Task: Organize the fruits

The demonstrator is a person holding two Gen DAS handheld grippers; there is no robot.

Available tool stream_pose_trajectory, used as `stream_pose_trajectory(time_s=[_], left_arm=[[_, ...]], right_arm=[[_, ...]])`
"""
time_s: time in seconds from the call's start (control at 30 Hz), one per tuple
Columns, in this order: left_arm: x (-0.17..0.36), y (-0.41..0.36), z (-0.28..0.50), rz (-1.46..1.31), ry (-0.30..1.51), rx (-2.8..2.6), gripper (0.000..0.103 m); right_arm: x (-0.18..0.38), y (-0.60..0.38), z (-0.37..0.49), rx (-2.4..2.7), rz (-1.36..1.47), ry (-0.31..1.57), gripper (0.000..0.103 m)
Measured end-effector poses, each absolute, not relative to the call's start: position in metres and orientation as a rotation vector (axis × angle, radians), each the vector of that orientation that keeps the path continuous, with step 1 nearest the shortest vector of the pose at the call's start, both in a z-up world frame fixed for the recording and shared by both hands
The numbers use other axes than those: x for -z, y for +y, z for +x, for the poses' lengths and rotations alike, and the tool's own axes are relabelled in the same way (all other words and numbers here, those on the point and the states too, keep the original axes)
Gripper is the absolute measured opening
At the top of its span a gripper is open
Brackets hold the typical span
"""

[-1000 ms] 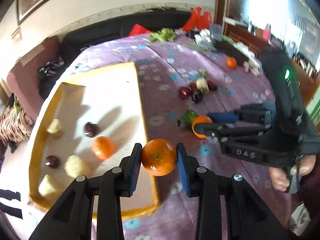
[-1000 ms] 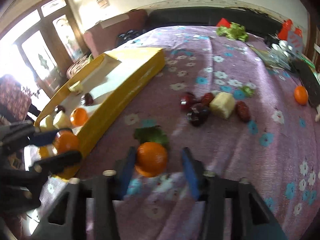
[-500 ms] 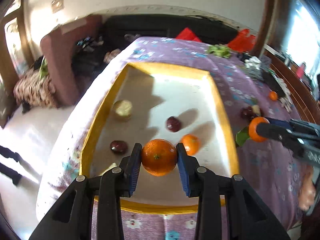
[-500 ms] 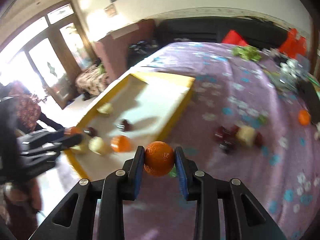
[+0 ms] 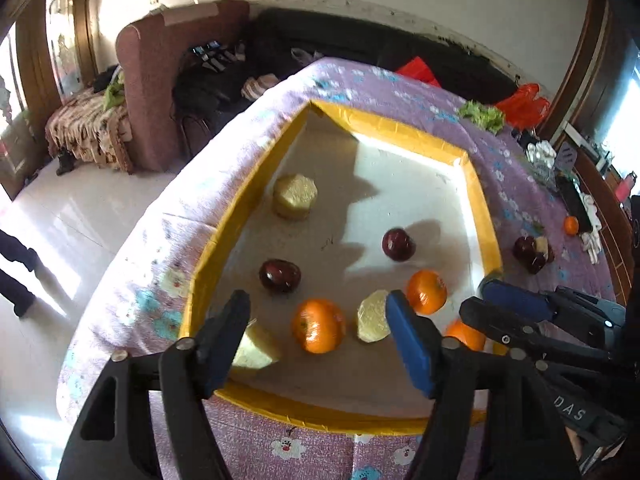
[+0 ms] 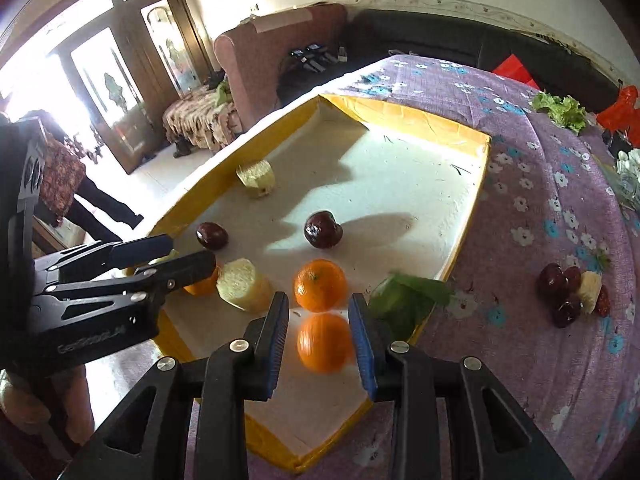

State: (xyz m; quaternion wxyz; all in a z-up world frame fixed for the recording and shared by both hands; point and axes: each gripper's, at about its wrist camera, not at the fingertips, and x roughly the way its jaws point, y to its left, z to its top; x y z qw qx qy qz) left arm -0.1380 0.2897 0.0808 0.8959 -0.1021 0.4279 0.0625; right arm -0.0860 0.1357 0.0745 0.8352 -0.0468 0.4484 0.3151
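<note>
While the left gripper [image 5: 316, 306] hangs over the yellow-rimmed tray [image 5: 400, 128], its jaws have just been opening and now stand well apart. The first orange [image 5: 318, 330] lies free on the white tray floor below them, touched by neither pad. The right gripper [image 6: 320, 312] has a second orange [image 6: 324, 342] between its blue pads above the tray's near corner. That fruit is blurred, so I cannot tell whether the pads grip it or have let go. To finish this placement well, the right hand should probably come low before it releases. It should also aim at the bare patch nearer than the resting orange [image 6: 320, 285], so the round fruit neither bounces nor knocks its neighbour. The green leaf [image 6: 404, 300] at the tray edge should be kept out from under it. The left hand would do best to lift straight up, clear of the pale chunk [image 5: 372, 320] beside its pad. After that, it could go for the dark fruits [image 6: 572, 292] lying out on the purple cloth [image 6: 540, 360].
</note>
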Motion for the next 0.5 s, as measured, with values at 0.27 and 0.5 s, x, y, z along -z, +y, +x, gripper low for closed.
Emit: stream_pose_trajectory(time_s=[0.27, 0.5], left_arm=[[-0.123, 0.266, -0.165, -0.207, 0.801, -0.106, 0.079], [-0.205, 0.213, -0.191, -0.099, 0.636, 0.049, 0.079]], right_arm=[[-0.123, 0.073, -0.094, -0.590, -0.014, 0.799, 0.057], [-0.204, -0.043, -0.103, -0.347, 0.020, 0.650, 0.056]])
